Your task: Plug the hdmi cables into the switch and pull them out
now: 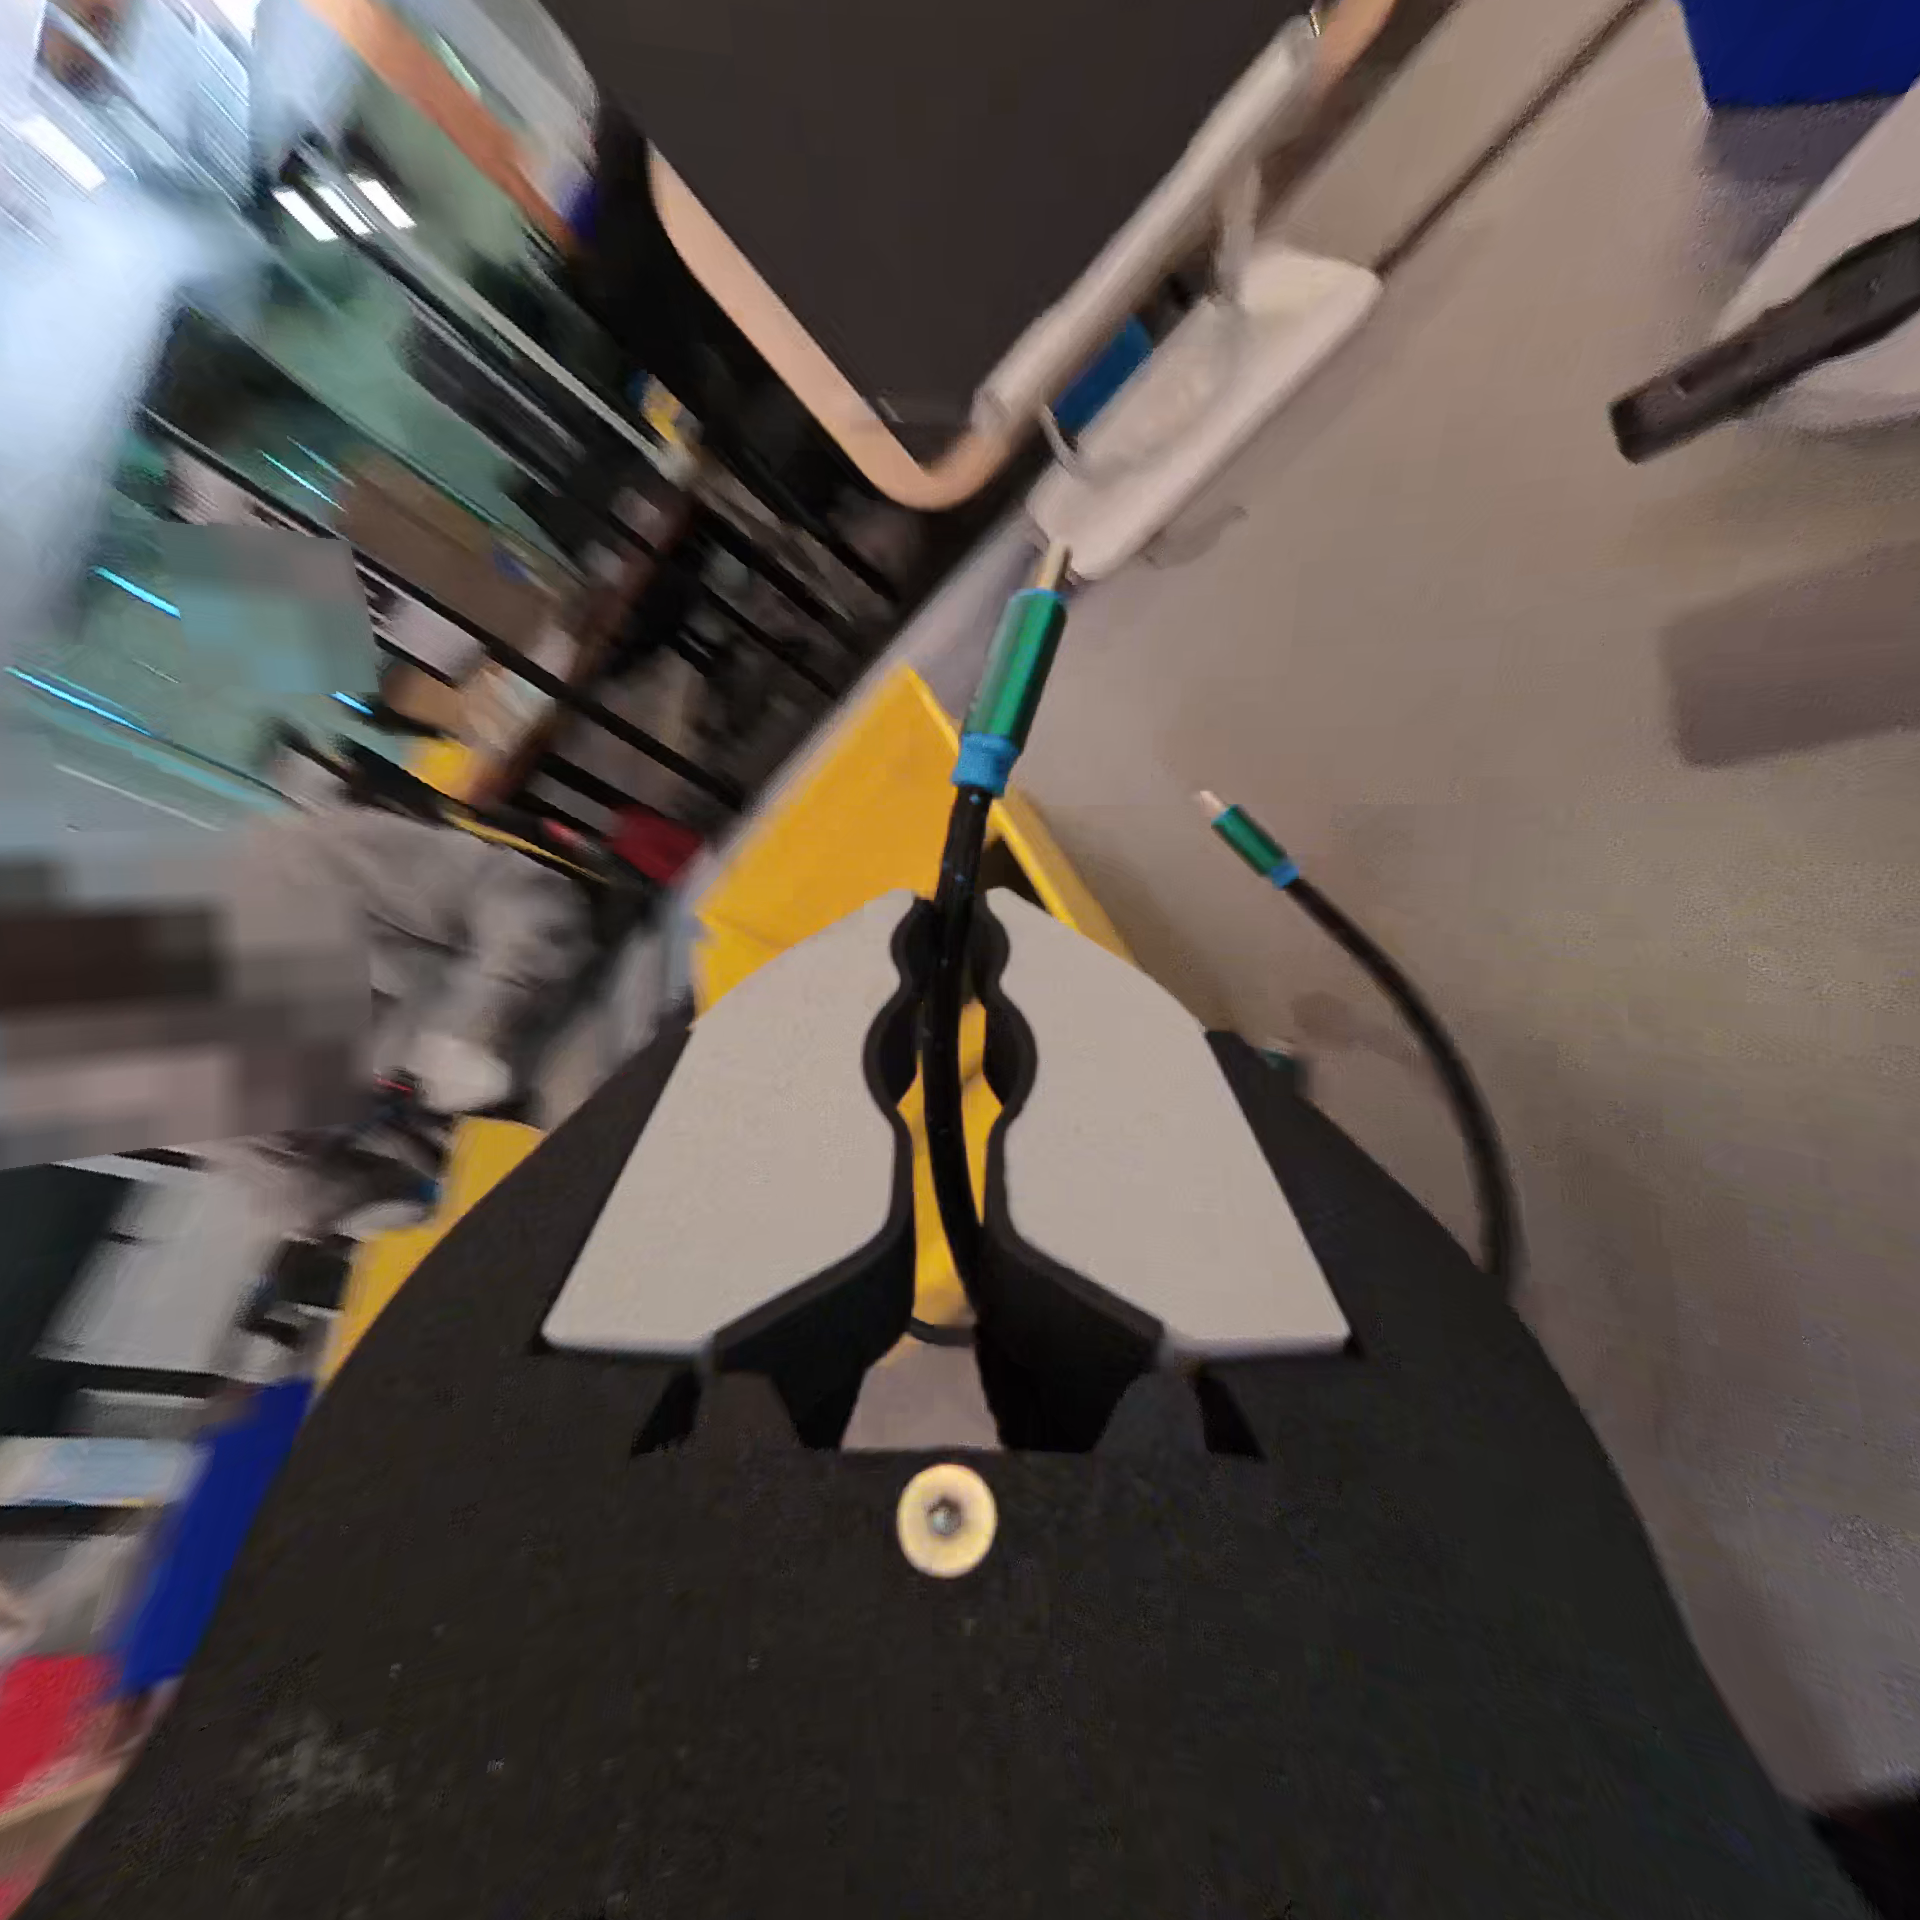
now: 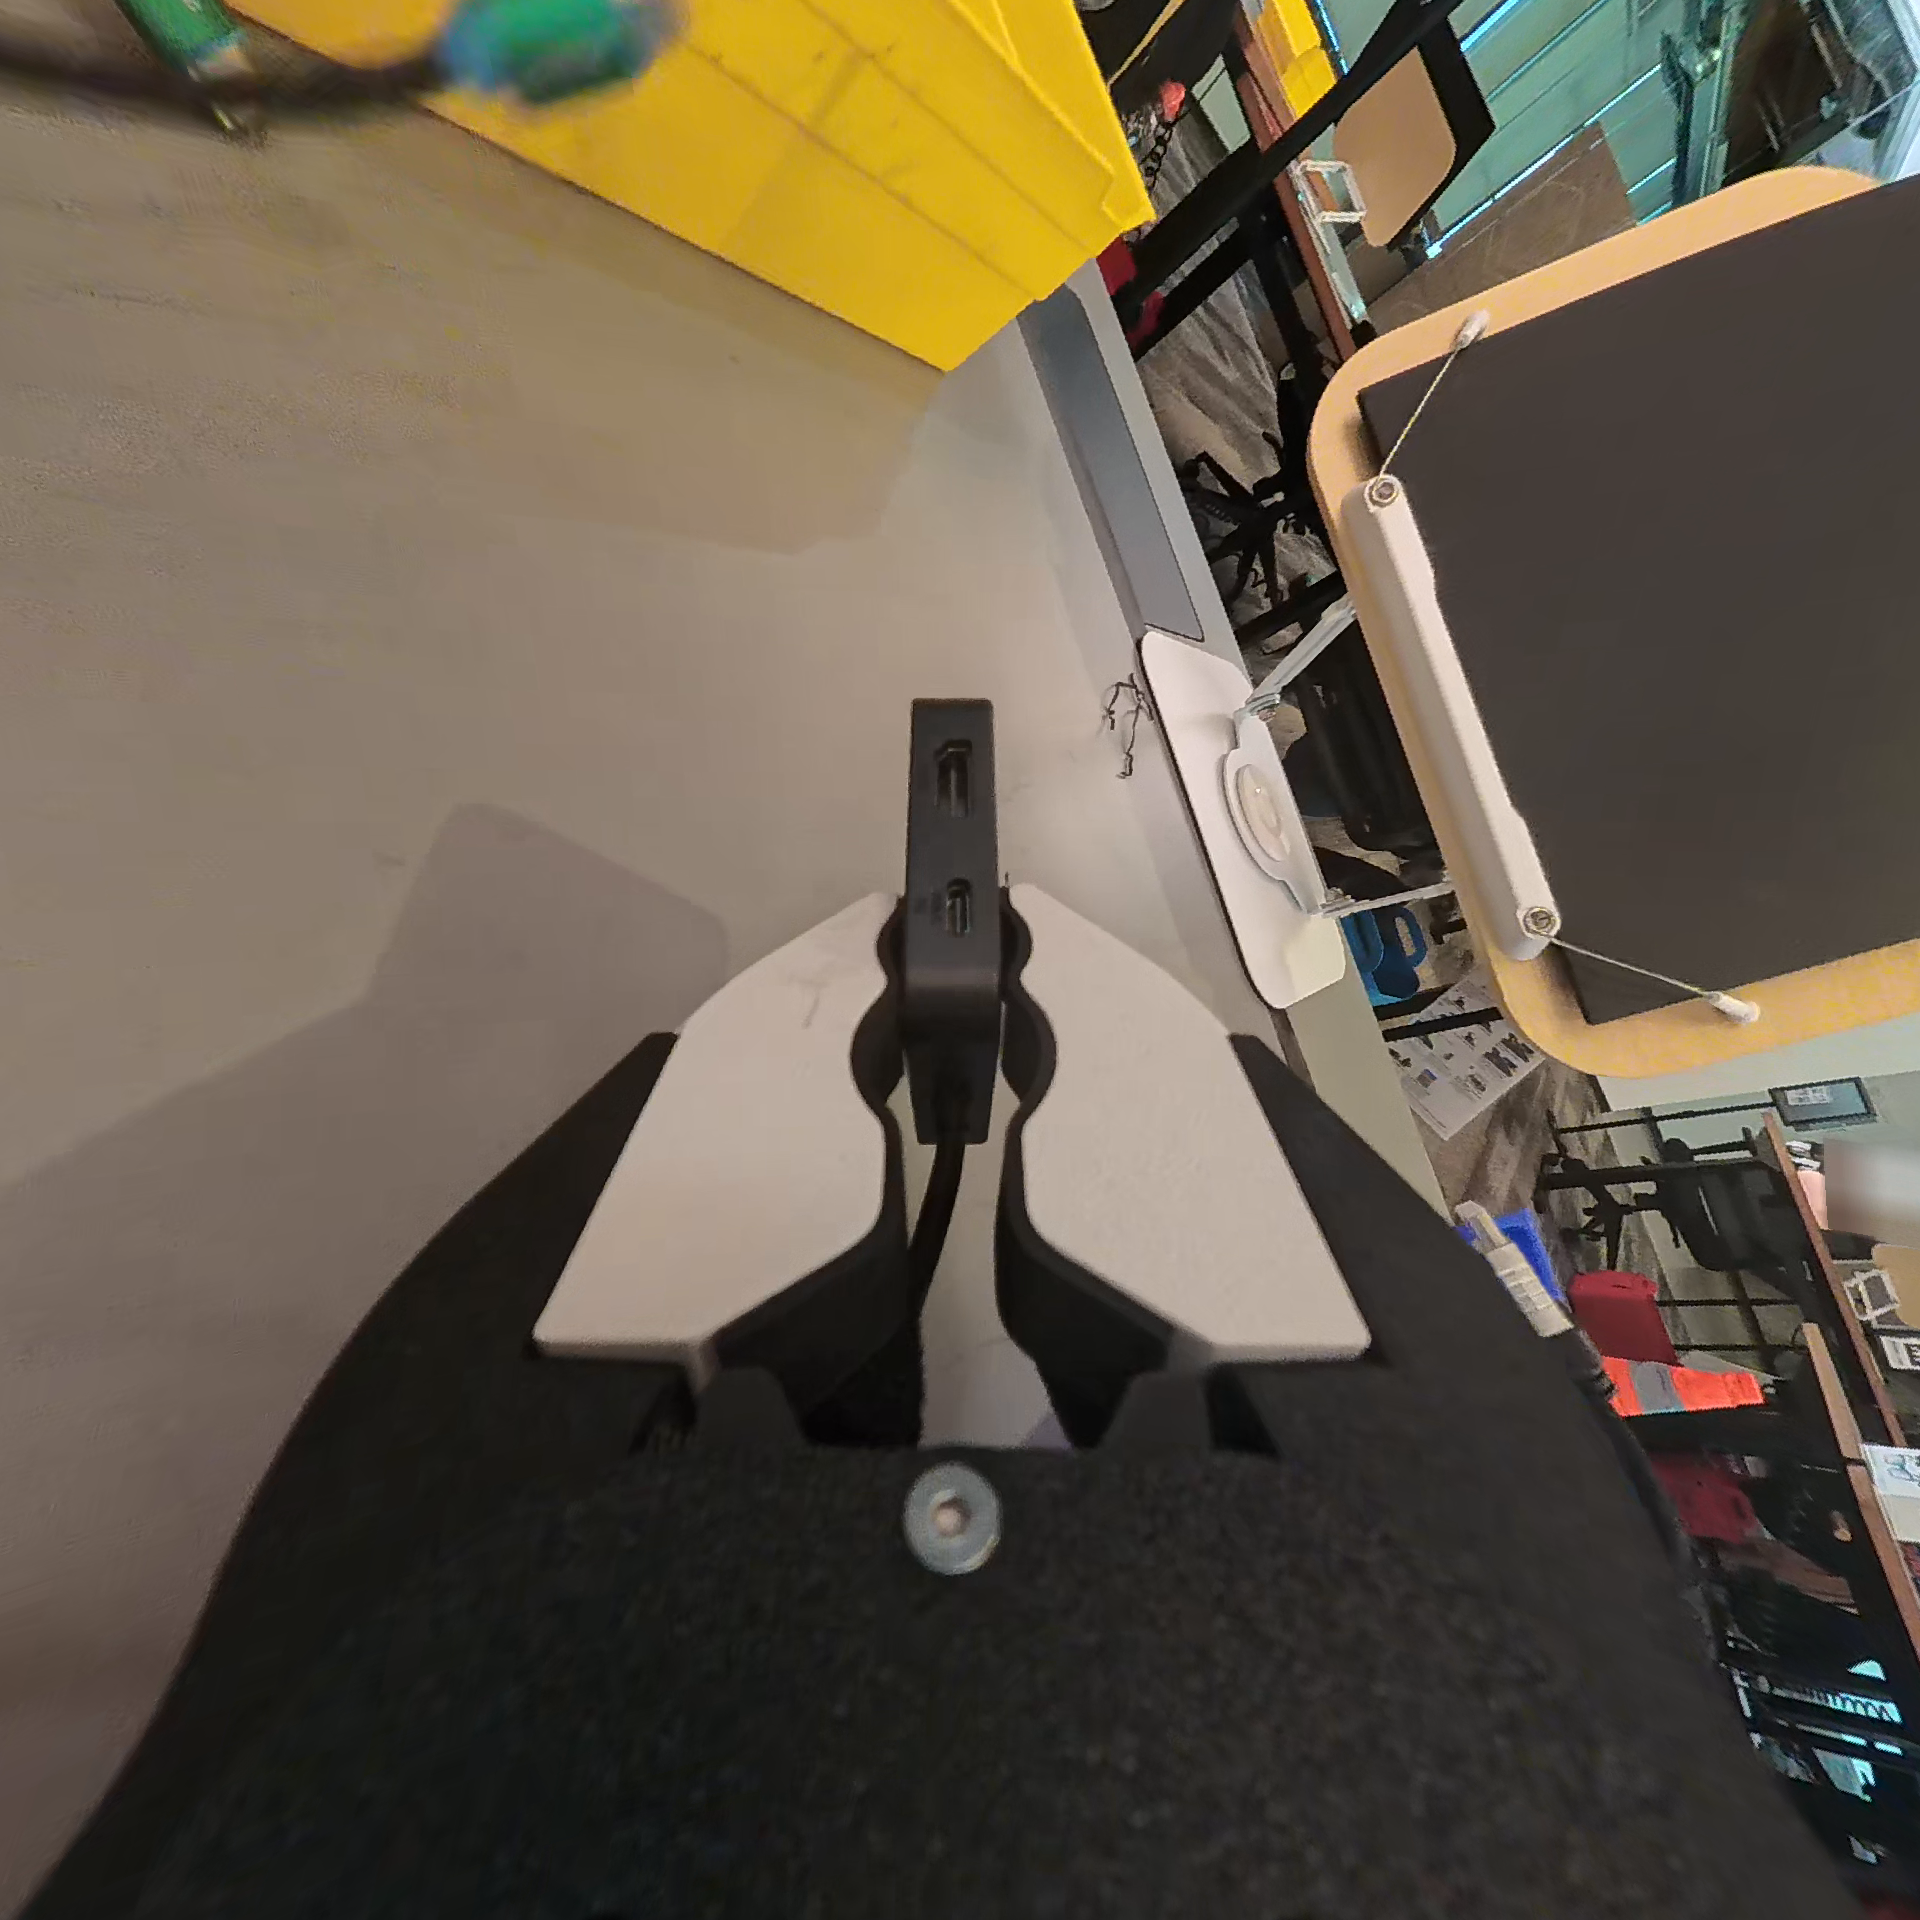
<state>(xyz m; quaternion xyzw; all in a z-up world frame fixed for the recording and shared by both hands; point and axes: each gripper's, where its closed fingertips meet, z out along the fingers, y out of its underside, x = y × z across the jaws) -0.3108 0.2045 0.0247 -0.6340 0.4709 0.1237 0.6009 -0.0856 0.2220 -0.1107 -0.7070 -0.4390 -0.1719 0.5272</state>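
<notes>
In the left wrist view the left claw [image 1: 948,925] is pinched on the black cord of an HDMI cable [image 1: 951,1039], which runs up between the fingers toward 12 o'clock. Its green plug [image 1: 1013,665], with a blue collar at the base, stands clear of the tips, metal end uppermost. A yellow bin [image 1: 852,821] sits behind the cord at 11 o'clock. At 2 o'clock from the claw, a second HDMI cable [image 1: 1403,1008] lies on the grey counter [image 1: 1455,727], its green plug pointing to 10 o'clock. The picture is blurred by motion.

In the right wrist view the right claw [image 2: 951,914] grips the black switch [image 2: 951,831] by its lower half, its own cord trailing back between the fingers. The switch juts toward 12 o'clock over the counter, showing two open ports on its face, nothing plugged in them. At 11 o'clock, well apart, a blurred green plug [image 2: 551,47] hangs before the yellow bin.
</notes>
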